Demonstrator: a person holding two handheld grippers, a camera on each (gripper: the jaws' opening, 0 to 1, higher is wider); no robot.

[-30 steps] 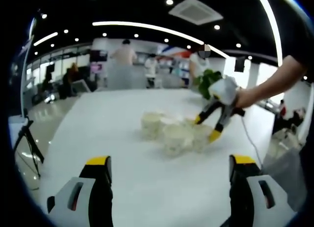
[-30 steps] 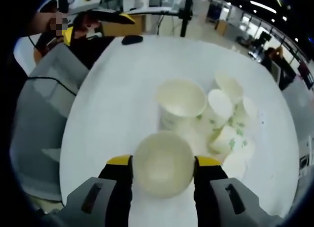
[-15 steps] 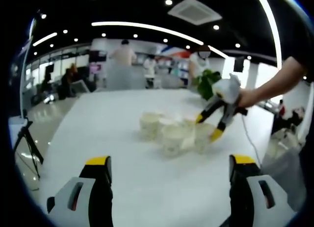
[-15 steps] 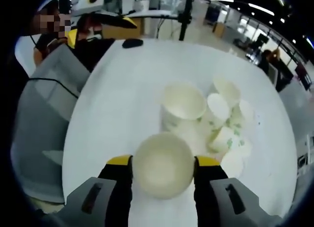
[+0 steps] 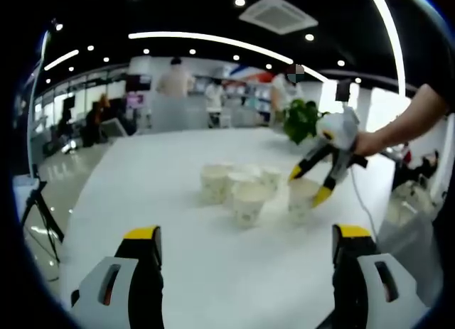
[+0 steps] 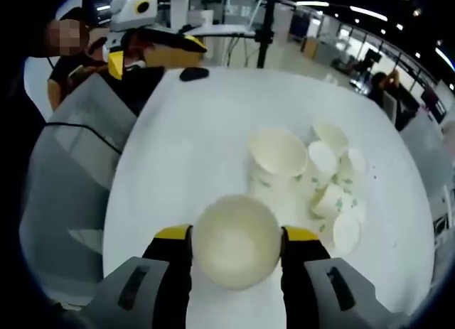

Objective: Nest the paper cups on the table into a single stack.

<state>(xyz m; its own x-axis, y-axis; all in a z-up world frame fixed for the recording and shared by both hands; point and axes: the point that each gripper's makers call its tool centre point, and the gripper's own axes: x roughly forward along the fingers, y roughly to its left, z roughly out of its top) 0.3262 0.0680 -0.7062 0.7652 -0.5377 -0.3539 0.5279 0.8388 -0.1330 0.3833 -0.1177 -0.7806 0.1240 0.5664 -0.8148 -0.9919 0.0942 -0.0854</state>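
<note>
My right gripper (image 6: 236,234) is shut on a white paper cup (image 6: 236,242), held open end up above the white table (image 6: 185,144). Beyond it one cup (image 6: 277,153) stands upright, with several green-printed cups (image 6: 333,198) lying tumbled to its right. In the left gripper view the right gripper (image 5: 308,185) grips the held cup (image 5: 300,202) just right of the cluster of cups (image 5: 245,200). My left gripper (image 5: 247,233) is open with nothing between its jaws, well short of the cups. The left gripper (image 6: 153,53) also appears at the top left, across the table.
A small dark object (image 6: 193,74) lies on the table's far side. A grey chair (image 6: 64,173) stands beside the table edge. A potted plant (image 5: 302,119) sits past the table, a tripod (image 5: 39,208) stands on the floor, and people stand in the background.
My right gripper has lifted the held cup up and away from the pile, so the other cups look smaller. My left gripper has stayed open and almost still.
</note>
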